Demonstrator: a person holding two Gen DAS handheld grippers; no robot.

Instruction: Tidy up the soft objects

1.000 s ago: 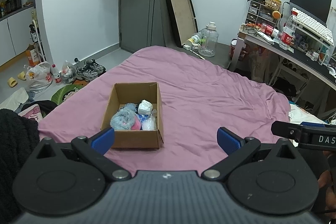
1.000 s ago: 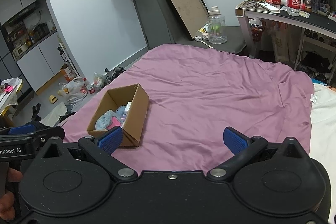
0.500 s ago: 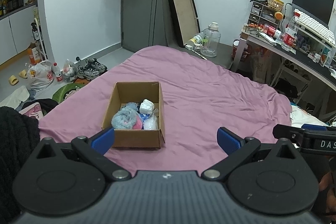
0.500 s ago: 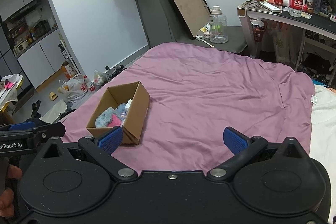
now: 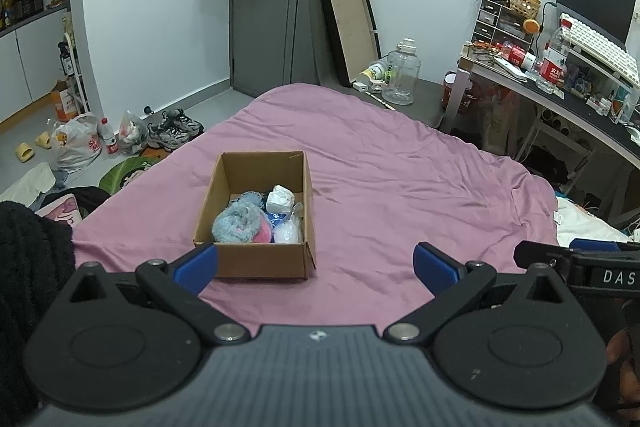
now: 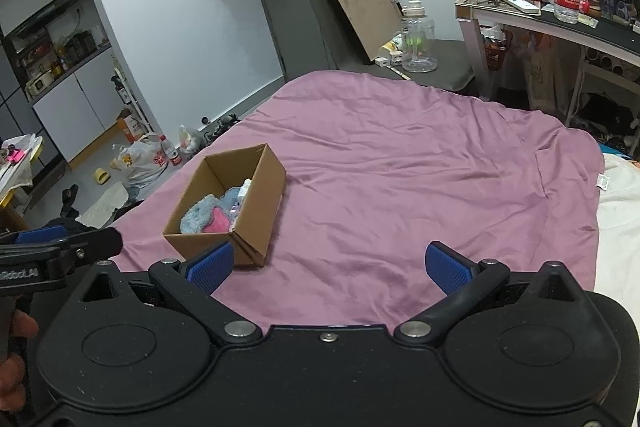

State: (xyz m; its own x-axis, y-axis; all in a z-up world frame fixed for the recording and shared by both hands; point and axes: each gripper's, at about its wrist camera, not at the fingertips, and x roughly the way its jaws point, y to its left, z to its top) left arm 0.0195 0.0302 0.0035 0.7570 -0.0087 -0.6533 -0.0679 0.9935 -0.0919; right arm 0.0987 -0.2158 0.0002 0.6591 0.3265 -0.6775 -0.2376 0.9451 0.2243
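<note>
An open cardboard box [image 5: 256,259] stands on the pink bedspread [image 5: 400,195]. Inside lie a fluffy blue and pink soft toy [image 5: 240,225], a white soft lump [image 5: 280,199] and a clear bag [image 5: 288,233]. The box also shows in the right wrist view [image 6: 260,203], with the toy [image 6: 206,217] inside. My left gripper [image 5: 316,267] is open and empty, just short of the box's near wall. My right gripper [image 6: 328,265] is open and empty, to the right of the box.
A desk [image 5: 560,99] crowded with bottles and a keyboard stands at the right. A clear water jug [image 5: 400,75] and a leaning frame [image 5: 348,27] stand beyond the bed. Shoes [image 5: 172,131] and bags [image 5: 76,143] lie on the floor at left.
Both grippers have drawn back and up slightly, so the box sits a little further away in both views. The jaws have stayed open.
</note>
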